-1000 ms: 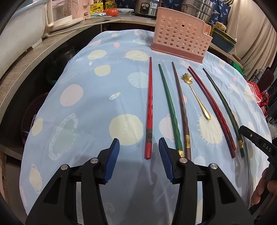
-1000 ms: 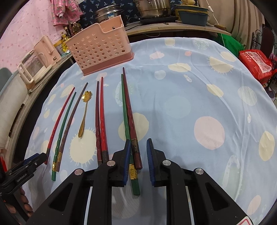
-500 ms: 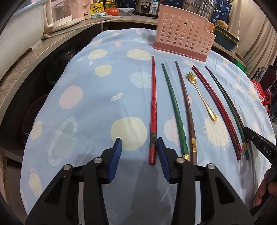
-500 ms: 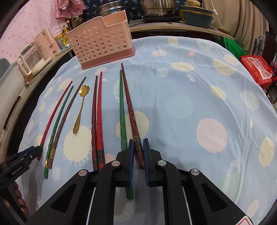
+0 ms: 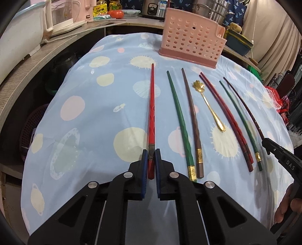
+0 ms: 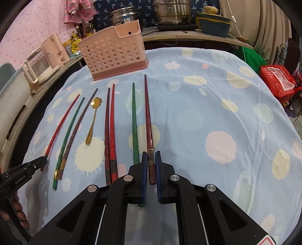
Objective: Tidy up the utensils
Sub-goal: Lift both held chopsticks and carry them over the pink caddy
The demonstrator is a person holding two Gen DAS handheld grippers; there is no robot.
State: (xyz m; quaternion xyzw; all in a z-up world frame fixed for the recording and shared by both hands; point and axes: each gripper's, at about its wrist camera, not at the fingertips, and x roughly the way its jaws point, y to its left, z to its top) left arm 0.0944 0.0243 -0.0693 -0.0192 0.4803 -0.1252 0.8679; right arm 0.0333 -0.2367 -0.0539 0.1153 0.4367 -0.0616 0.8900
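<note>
Kitchen corner: a round table under a pale blue cloth (image 5: 90,105) printed with cream and pink dots, ringed by a wooden counter (image 5: 28,62) that carries a pink kettle (image 6: 45,62), steel pots (image 6: 169,11), bottles and blue tubs.

Holder: one pink perforated basket (image 5: 190,43), upright at the far edge of the cloth; its inside cannot be seen.

Utensils, laid side by side in front of the basket with tips toward it:
- Chopsticks, seven: two red, two green, one brown and two dark red. One red and one dark red lie touching as a pair (image 6: 110,132).
- Spoon, one: gold (image 5: 209,105), flower-shaped bowl, lying between the brown chopstick and the pair.

Grippers:
- Left gripper (image 5: 151,156): jaws closing on the butt end of the outermost red chopstick (image 5: 152,105), blue pads against its sides.
- Right gripper (image 6: 151,157): clenched on the butt end of the outermost dark red chopstick (image 6: 148,113).

Obscured: the green chopstick (image 6: 134,122) beside it runs under the right gripper's left finger. Lift off the cloth cannot be judged. The person shows only as fingers at the frame edges.
</note>
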